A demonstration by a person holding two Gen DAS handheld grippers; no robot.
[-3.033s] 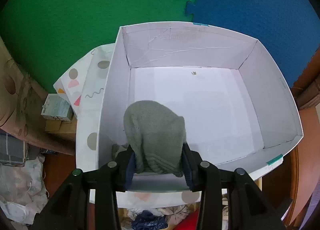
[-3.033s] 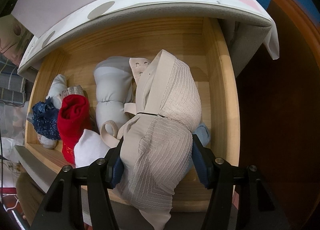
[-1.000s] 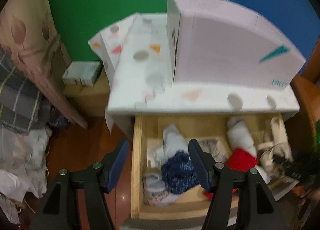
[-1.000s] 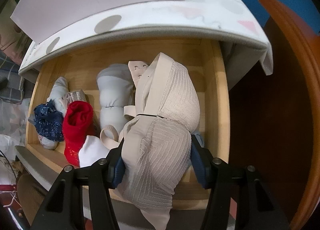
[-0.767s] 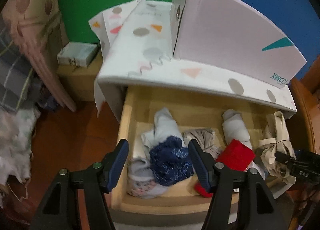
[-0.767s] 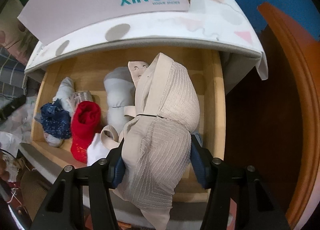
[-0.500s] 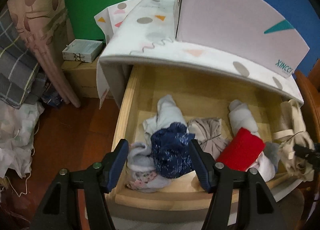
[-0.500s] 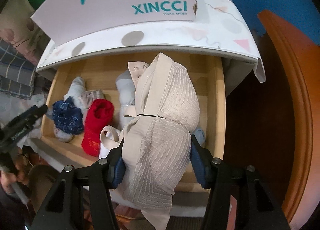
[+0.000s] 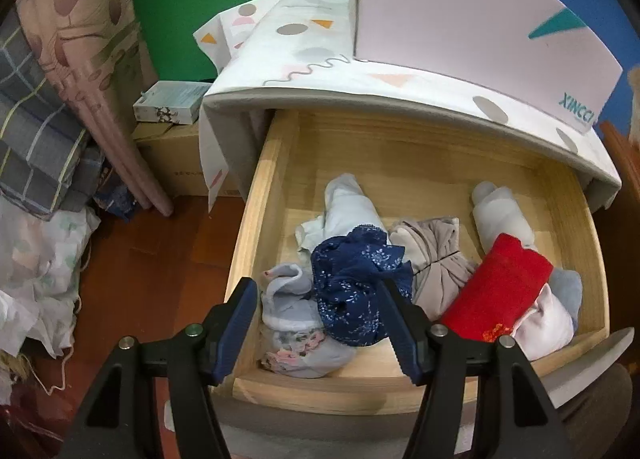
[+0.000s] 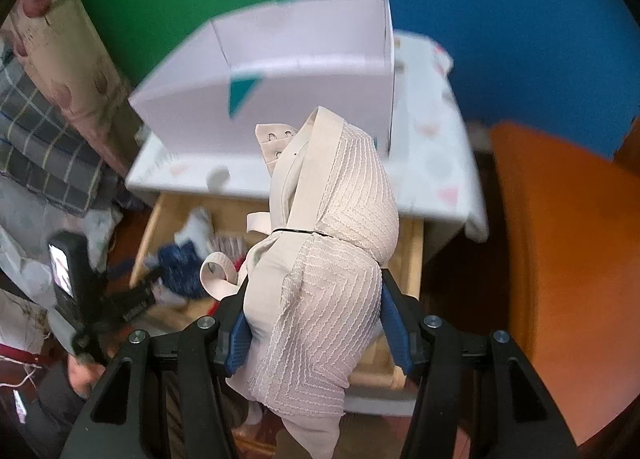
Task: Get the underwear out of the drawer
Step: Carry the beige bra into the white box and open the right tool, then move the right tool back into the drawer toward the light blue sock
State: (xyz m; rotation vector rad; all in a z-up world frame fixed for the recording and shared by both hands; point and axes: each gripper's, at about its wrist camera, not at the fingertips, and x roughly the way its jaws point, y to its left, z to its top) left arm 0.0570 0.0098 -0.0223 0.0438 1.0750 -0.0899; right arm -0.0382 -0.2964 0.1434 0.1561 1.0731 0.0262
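The open wooden drawer (image 9: 256, 219) holds rolled underwear: a navy lace piece (image 9: 356, 279), a pale floral piece (image 9: 292, 335), a light blue roll (image 9: 348, 207), a beige-grey piece (image 9: 436, 255), a red roll (image 9: 500, 291) and a white roll (image 9: 500, 207). My left gripper (image 9: 316, 299) hangs open over the drawer's front left, its jaws on either side of the navy and floral pieces without pressing them. My right gripper (image 10: 314, 299) is shut on a beige bra (image 10: 332, 219), held high above the drawer (image 10: 412, 251). The left gripper (image 10: 132, 299) also shows in the right wrist view.
A white shoe box (image 9: 480, 27) stands on the cloth-covered cabinet top (image 9: 320, 71) over the drawer. Folded blankets and a pink curtain (image 9: 80, 59) crowd the left; a small box (image 9: 168, 103) sits on a carton. An orange chair (image 10: 560, 259) is at the right.
My right gripper has risen with the beige bra, out of the drawer and up to the box's level. My left gripper sank closer to the drawer's front left, still open.
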